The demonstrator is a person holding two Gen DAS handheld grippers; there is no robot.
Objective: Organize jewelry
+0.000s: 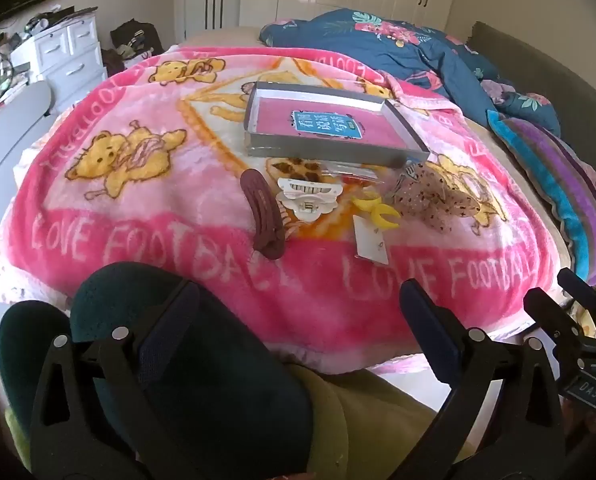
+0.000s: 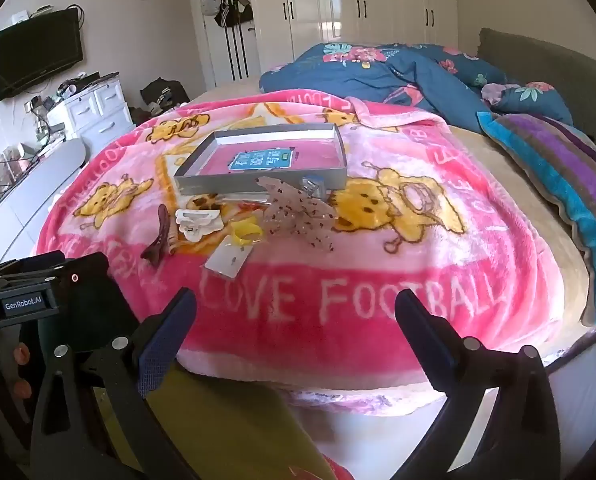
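The left wrist view is showing dark teal slippers low at its left, under the left gripper, and the right gripper's black frame at its right edge. The right wrist view is instead showing a black wall-mounted television and the left gripper's labelled body at its left.

Both pairs of jaws are standing spread wide, pinching nothing, the right gripper hanging over the near edge of the pink fleece blanket with yellow bears.

On the blanket, from left to right, are lying a dark maroon hair clip, a white claw clip, a white card of small earrings, a yellow claw clip and a sheer spotted fabric bow. Just behind them a shallow grey cardboard box with a pink bottom is sitting open. A small clear item is showing against the box front in the right view only; the bow is hiding that spot in the left view.

A rumpled blue floral duvet is lying beyond, a striped pillow far right.
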